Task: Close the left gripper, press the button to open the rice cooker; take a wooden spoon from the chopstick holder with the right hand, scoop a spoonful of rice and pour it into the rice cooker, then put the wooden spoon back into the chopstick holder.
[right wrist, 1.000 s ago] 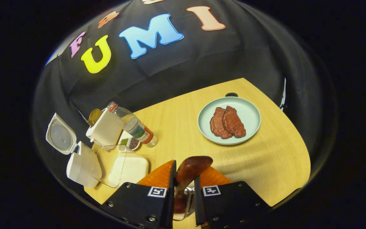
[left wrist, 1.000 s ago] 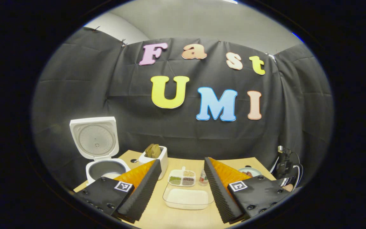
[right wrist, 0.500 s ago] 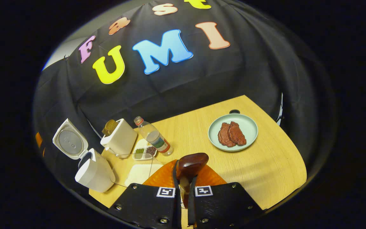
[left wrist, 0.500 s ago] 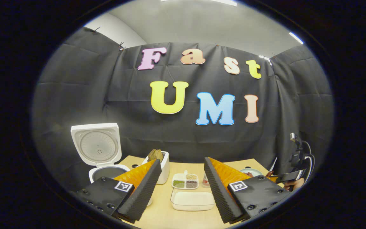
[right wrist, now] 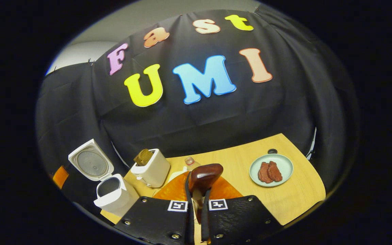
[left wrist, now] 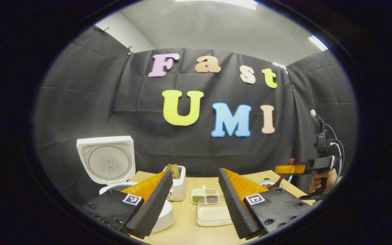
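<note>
My right gripper (right wrist: 196, 207) has its 2 fingers pressed together on the handle of the wooden spoon (right wrist: 204, 175), whose dark bowl stands up just past the fingertips, lifted well above the table (right wrist: 294, 197). I judge the spoon light and stiff, its polished wood a little slippery, so a hold low on the handle near the bowl should keep it from swinging; loaded with rice it would need to stay level. My left gripper (left wrist: 196, 194) hangs wide open with nothing between its fingers, above the near side of the table. The rice cooker (right wrist: 114, 195) stands at the left with its lid (left wrist: 107, 159) up and the pot open; the chopstick holder (right wrist: 151, 167) is just beside it, with the clear rice container (left wrist: 214, 215) nearer to me. From the left gripper view I can see the right gripper (left wrist: 305, 168) far off at the right, a hand (left wrist: 322, 180) around its grip. Whether any rice lies in the spoon's bowl I cannot tell, since I see it from behind. The handle's lower part is hidden between my fingers, and my own fingers cover most of the rice container in the right gripper view.
</note>
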Demonstrator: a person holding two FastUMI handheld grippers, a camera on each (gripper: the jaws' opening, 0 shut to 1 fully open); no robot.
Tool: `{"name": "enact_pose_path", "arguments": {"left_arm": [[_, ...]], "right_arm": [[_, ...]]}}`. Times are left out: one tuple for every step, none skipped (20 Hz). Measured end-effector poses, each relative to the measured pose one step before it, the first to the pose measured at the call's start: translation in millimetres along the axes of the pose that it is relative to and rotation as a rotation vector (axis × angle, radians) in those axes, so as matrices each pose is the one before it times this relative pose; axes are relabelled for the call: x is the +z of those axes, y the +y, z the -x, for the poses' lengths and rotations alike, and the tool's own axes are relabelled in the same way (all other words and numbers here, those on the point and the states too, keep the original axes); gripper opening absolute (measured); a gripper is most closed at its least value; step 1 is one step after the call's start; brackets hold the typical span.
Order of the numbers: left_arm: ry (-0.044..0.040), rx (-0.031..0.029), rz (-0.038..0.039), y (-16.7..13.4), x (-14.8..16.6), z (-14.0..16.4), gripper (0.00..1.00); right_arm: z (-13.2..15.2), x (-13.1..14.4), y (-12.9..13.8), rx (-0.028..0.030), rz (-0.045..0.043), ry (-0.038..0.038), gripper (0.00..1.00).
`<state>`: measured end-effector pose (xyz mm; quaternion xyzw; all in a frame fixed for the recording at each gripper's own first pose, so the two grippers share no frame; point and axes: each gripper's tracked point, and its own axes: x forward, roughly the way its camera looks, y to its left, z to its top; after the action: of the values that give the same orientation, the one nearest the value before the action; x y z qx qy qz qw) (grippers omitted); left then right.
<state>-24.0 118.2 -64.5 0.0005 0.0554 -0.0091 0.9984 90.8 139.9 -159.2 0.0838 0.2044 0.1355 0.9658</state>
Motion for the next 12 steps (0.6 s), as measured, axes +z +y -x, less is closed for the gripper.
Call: {"name": "enact_pose_path", "arguments": {"left_arm": [[-0.00266,0.00339,0.00567,8.18,1.51,-0.25,0.94],[-0.00101,0.00042,0.00413,6.15,0.20,0.68,0.95],[0.00703,0.00036,0.00014,6.30,-2.99,0.15,0.94],[0.00629,0.00190,-0.00912,5.96,-3.90,-0.87,1.00],[0.00746,0.00222,-0.01184,6.64,-3.85,-1.13,1.00],[0.00654,-0.00023,-0.00718,4.90,-1.91,-0.15,1.00],[0.00588,0.00060,-0.00697,5.15,-3.18,-0.47,1.00],[0.00562,0.00368,-0.00937,5.16,-2.00,-0.95,0.94],[0.00786,0.00105,-0.00638,5.28,-4.49,-1.24,1.00],[0.00784,0.00169,-0.00266,4.34,-2.51,-1.32,1.00],[0.00823,0.00166,0.00129,4.36,-2.74,-0.45,1.00],[0.00502,0.00003,0.00494,3.74,-3.44,-2.00,1.00]], "right_arm": [[-10.30,-5.04,11.14,0.01167,0.01618,0.01105,0.08],[-10.02,-7.46,10.55,0.00891,-0.00039,0.01895,0.08],[-9.50,-7.21,9.66,0.01282,-0.00769,0.01908,0.08],[-11.93,-9.85,9.36,0.01079,-0.00235,0.02421,0.08],[-12.57,-9.27,4.53,-0.00034,0.01166,0.02352,0.08],[-14.38,-8.78,1.49,-0.00747,0.02311,0.01618,0.08],[-13.32,-7.88,-0.32,-0.01442,0.03157,0.01574,0.08],[-12.70,-10.55,0.13,-0.01725,0.03821,0.01905,0.08],[-11.60,-10.08,1.01,-0.01247,0.03582,0.02075,0.08],[-12.90,-12.05,3.99,-0.00585,0.03499,0.01783,0.08],[-10.96,-10.05,2.26,-0.00552,0.03557,0.01628,0.08],[-7.46,-7.17,1.56,-0.00396,0.03128,0.00552,0.08]]}}
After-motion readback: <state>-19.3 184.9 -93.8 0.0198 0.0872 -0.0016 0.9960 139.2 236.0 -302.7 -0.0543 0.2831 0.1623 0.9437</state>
